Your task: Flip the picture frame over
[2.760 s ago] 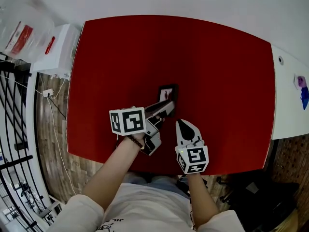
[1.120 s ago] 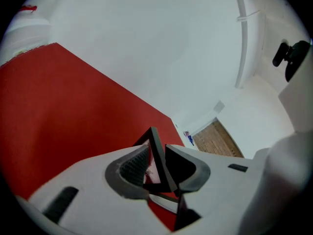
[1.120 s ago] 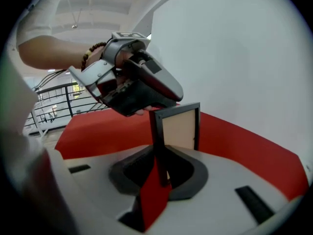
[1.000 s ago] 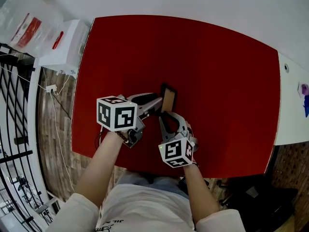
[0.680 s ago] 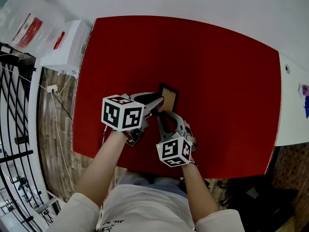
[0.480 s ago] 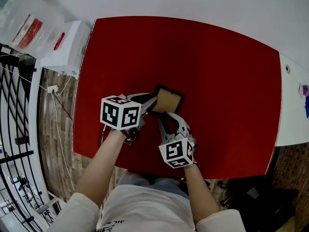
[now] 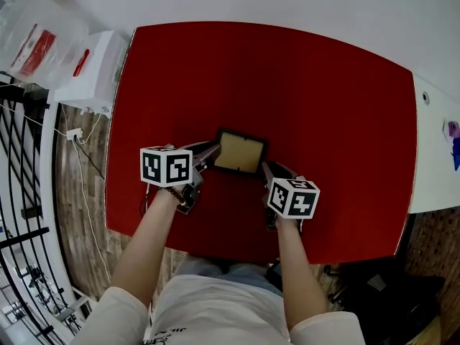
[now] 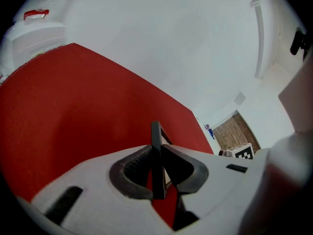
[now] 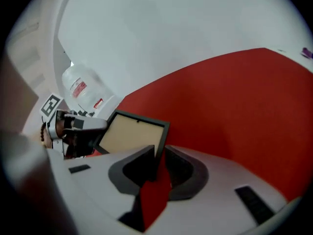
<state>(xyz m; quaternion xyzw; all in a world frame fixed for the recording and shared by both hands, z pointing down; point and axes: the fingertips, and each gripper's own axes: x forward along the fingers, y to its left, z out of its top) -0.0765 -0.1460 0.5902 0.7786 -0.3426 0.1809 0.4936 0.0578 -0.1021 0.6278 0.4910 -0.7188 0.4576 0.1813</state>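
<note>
Picture frame [image 7: 241,153] central on wide red table [image 7: 323,85]

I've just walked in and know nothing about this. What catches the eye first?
The big red table fills the head view. Near its front edge a black picture frame is held with its plain tan back up, pinched between two handheld tools. The left gripper, whose jaws have just been closing, grips its left edge, and the right gripper grips its near right corner.
</note>
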